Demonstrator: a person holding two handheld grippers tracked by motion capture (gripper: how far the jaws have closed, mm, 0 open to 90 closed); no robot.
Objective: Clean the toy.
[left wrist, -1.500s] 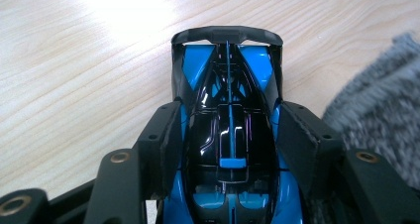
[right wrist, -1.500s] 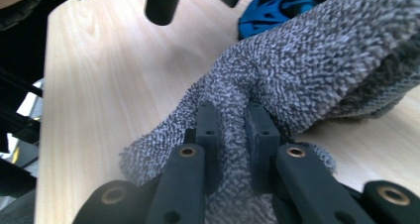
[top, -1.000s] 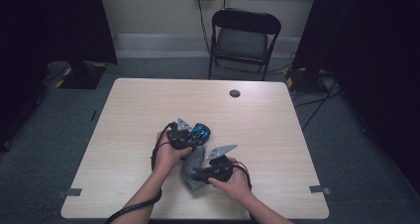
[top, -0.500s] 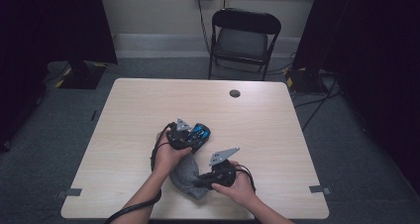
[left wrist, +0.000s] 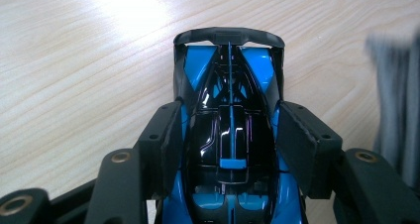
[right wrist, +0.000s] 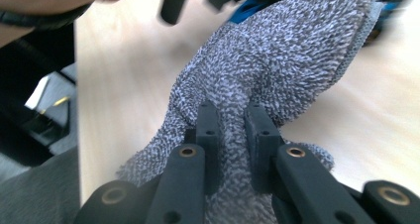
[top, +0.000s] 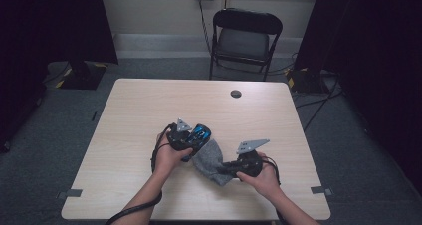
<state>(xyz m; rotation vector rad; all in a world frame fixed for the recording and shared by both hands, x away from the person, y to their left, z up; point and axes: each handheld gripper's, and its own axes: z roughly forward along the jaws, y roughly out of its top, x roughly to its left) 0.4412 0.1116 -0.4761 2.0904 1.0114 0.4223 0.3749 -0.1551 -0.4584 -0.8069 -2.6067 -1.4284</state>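
A blue and black toy car (left wrist: 230,130) sits low over the pale wooden table (top: 139,110), and my left gripper (left wrist: 230,135) is shut on its sides, pads pressed against the body. From above, the toy car (top: 201,133) lies near the table's middle in front of the left gripper (top: 195,140). A grey fuzzy cloth (right wrist: 277,60) is pinched between the jaws of my right gripper (right wrist: 230,130), which is shut on it. That cloth (top: 209,160) stretches from the car's side to the right gripper (top: 225,168). The cloth's edge (left wrist: 396,100) blurs at the right of the left gripper view.
A small round black disc (top: 236,93) lies near the table's far edge. A black folding chair (top: 246,36) stands behind the table. Cables run on the floor at the right, and dark curtains flank both sides.
My right gripper has moved to the right and slightly up with the grey cloth, drawing it out from beside the car. The left gripper and car have stayed put.
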